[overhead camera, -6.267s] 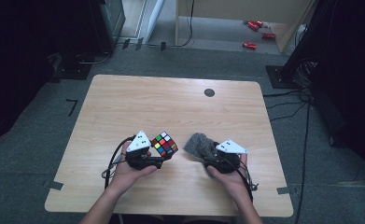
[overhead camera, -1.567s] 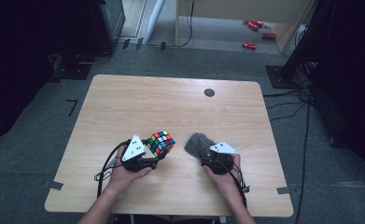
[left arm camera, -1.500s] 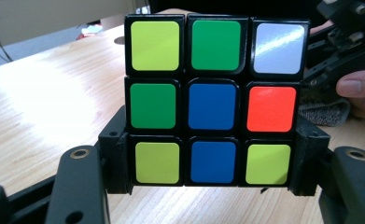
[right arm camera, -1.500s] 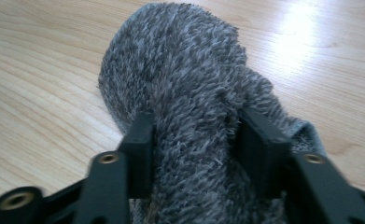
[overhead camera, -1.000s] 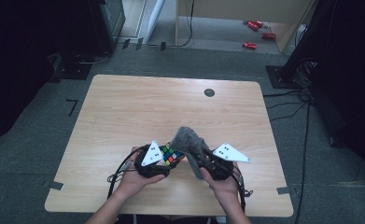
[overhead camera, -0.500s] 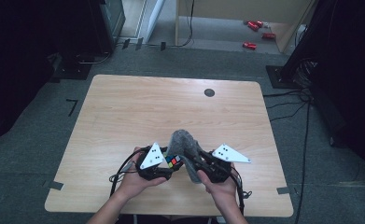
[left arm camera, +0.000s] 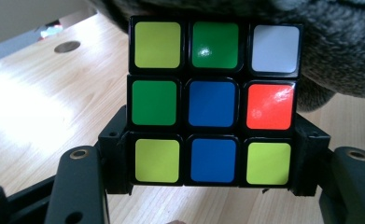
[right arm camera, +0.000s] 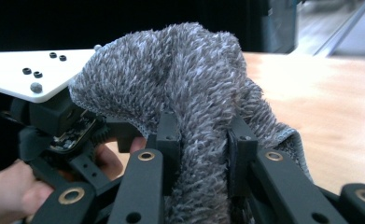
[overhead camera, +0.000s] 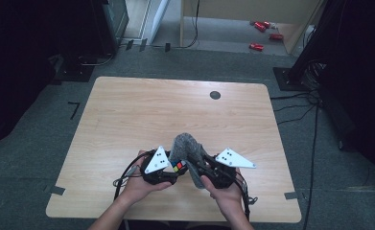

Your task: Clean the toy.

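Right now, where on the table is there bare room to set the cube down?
The table is bare behind both tongs up to the dark round spot, and along its left side. It is crowded at the near middle, where the cube meets the grey cloth.

Both forearms are brought in from the near table edge, hands close together. Left gripper [overhead camera: 173, 168] is held in the left hand [overhead camera: 144, 184], jaws clamped on something. Right gripper [overhead camera: 194, 165] is held in the right hand [overhead camera: 226, 191], jaws pinched tight, angled toward the left one.
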Motion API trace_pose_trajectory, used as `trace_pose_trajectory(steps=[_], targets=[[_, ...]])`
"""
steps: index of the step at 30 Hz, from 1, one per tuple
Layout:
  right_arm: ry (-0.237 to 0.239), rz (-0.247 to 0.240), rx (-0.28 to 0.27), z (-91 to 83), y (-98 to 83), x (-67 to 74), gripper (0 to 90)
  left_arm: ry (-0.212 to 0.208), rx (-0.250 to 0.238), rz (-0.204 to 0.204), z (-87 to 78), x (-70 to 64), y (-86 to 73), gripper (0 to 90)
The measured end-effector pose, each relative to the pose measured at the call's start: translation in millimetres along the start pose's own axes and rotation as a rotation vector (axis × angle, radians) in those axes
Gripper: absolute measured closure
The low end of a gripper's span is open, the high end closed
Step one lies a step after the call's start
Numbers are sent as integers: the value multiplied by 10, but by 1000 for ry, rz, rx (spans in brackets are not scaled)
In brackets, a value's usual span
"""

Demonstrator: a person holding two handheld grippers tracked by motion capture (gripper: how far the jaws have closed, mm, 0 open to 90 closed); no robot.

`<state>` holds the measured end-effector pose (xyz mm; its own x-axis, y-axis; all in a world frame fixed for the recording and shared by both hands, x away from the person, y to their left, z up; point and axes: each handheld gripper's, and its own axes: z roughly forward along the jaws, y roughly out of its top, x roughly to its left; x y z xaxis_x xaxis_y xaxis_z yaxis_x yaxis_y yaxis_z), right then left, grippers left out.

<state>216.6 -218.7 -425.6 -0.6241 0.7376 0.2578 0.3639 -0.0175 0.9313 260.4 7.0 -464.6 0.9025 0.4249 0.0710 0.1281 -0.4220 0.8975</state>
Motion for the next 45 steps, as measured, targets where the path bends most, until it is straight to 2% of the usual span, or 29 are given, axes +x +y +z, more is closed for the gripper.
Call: trace_pose_trajectory(steps=[2, 4, 6, 8, 10, 12, 13, 14, 15, 19, 22, 23, 24, 26, 28, 29, 33, 34, 37, 39, 42, 45], targets=[[-19, -9, -3, 3, -1, -13, 729, -4, -11, 0, -29, 7, 9, 348], [-55, 36, 6, 12, -53, -143, 726, -12, -14, -20, -55, 31, 18, 348], [-58, 72, 12, 14, -99, -242, 723, -14, -10, -30, -57, 44, 21, 347], [-35, 101, 11, 6, -110, -274, 725, -23, -4, -48, -39, 53, 14, 348], [-11, 86, 4, -1, -78, -214, 724, -21, 18, -54, -15, 56, 10, 348], [40, 50, -9, 6, -35, -96, 723, -26, 38, -47, 6, 46, 5, 348], [32, 16, -8, 13, -19, -31, 722, -34, 40, -44, 5, 36, 10, 348], [3, -26, -8, 25, -12, 19, 718, -35, 40, -46, 0, 34, 16, 348], [-11, -33, -9, 25, -16, 32, 715, -36, 41, -48, -12, 37, 30, 348], [-60, 23, -7, 29, -77, -128, 715, -35, 25, -59, -74, 66, 74, 347], [-53, 68, 0, 19, -100, -194, 717, -38, 25, -69, -63, 82, 64, 347], [-51, 54, -6, 11, -86, -161, 717, -33, 35, -79, -46, 86, 59, 347], [-28, 40, -13, 4, -64, -109, 716, -24, 51, -78, -26, 85, 53, 347], [10, -11, -18, 8, -15, 27, 713, -19, 72, -59, 0, 60, 49, 347], [-17, -91, 4, 33, 6, 146, 710, -11, 91, -44, 8, 29, 58, 347], [-30, -114, 12, 45, 0, 173, 709, 1, 105, -37, 13, 19, 63, 348], [-41, -169, 37, 92, -66, 145, 708, 39, 176, -29, 67, -6, 69, 348], [-54, -196, 45, 113, -92, 128, 707, 51, 200, -30, 87, -19, 74, 348], [-73, -198, 65, 156, -149, 83, 705, 65, 252, -28, 136, -54, 88, 349], [-103, -252, 81, 170, -159, 115, 704, 68, 272, -22, 154, -73, 108, 349], [-144, -293, 94, 187, -162, 193, 703, 86, 295, -7, 162, -78, 138, 348], [-158, -351, 104, 205, -165, 275, 702, 109, 313, 13, 148, -81, 163, 348]])
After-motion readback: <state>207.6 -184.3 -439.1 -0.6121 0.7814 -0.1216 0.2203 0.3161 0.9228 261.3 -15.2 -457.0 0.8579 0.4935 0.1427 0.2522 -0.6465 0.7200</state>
